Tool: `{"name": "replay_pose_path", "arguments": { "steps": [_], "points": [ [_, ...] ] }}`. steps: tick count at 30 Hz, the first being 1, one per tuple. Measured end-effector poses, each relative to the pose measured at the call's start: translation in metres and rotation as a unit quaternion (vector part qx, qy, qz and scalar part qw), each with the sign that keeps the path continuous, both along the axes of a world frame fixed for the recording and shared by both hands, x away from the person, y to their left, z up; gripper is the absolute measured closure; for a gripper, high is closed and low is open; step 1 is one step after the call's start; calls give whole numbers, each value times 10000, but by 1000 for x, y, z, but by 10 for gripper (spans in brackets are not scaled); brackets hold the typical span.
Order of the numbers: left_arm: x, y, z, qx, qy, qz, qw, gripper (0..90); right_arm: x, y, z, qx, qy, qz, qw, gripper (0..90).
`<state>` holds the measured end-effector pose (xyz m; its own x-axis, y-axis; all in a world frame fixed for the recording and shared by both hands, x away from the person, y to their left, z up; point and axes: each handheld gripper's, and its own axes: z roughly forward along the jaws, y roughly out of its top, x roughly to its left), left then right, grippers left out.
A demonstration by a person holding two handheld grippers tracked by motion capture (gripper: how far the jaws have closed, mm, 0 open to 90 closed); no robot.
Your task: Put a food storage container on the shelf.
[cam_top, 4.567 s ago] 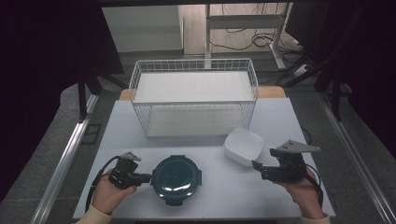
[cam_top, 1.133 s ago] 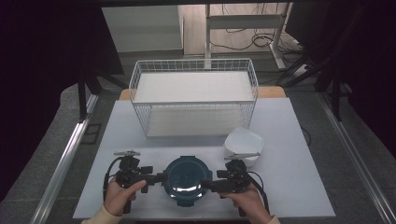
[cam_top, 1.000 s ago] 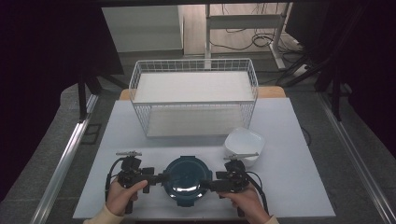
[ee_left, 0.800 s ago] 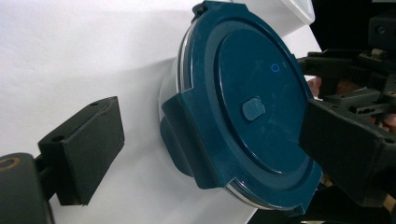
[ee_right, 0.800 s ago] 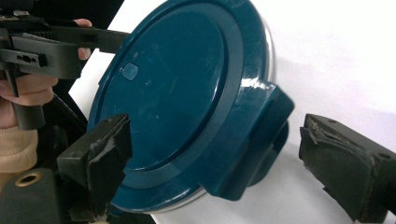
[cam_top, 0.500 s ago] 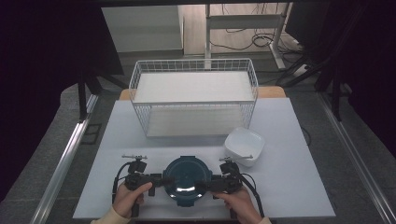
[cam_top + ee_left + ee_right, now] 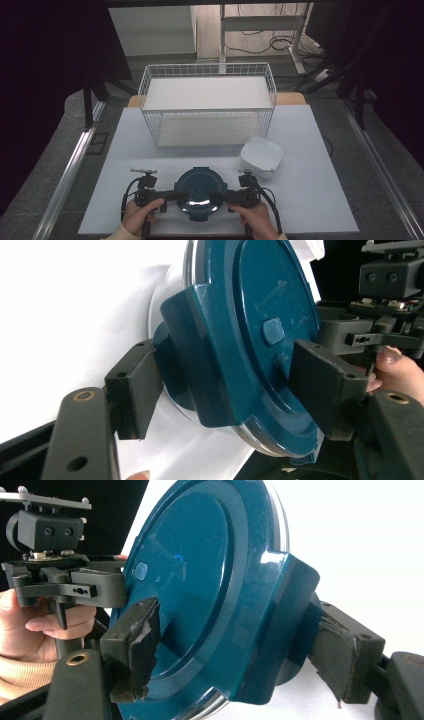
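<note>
A round dark teal container with a clip-on lid sits near the table's front edge. My left gripper reaches in from its left and my right gripper from its right. In the left gripper view the jaws of the left gripper straddle the container's clip tab. They have just been closing, and a gap remains at the lid-side pad. In the right gripper view the right gripper straddles the opposite tab of the container the same way, also just closing, with lid showing between pad and tab.
A white square bowl stands just behind and to the right of the container. A white wire basket sits at the back middle of the white table. Dark floor and metal rails flank the table.
Both grippers came in from the sides to the container, the right one from beside the white bowl. Over the last second they slid a little further onto its rim.
</note>
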<state>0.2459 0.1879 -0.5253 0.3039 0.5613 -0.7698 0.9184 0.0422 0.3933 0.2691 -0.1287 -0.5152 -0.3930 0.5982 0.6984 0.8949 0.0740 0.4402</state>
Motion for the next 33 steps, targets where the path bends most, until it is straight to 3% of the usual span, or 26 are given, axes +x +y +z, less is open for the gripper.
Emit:
{"name": "replay_pose_path", "arguments": {
  "steps": [3, 8, 25, 33],
  "points": [
    [-1, 0, 0, -83, 50, 129, 9999, 332, -1, 0, 0, 0, 8, -83, 10000, 269],
    [-4, 4, 3, -345, 12, 251, 9991, 422, -2, -6, -1, 228, 154, -277, 9992, 307],
    [-11, 1, 19, 62, -504, 150, 9986, 437, -7, -6, 12, 161, -253, -222, 9993, 375],
    [-14, -1, 29, 82, -684, 146, 9975, 438, -8, -7, 24, 106, -527, -130, 9985, 374]
  ]
}}
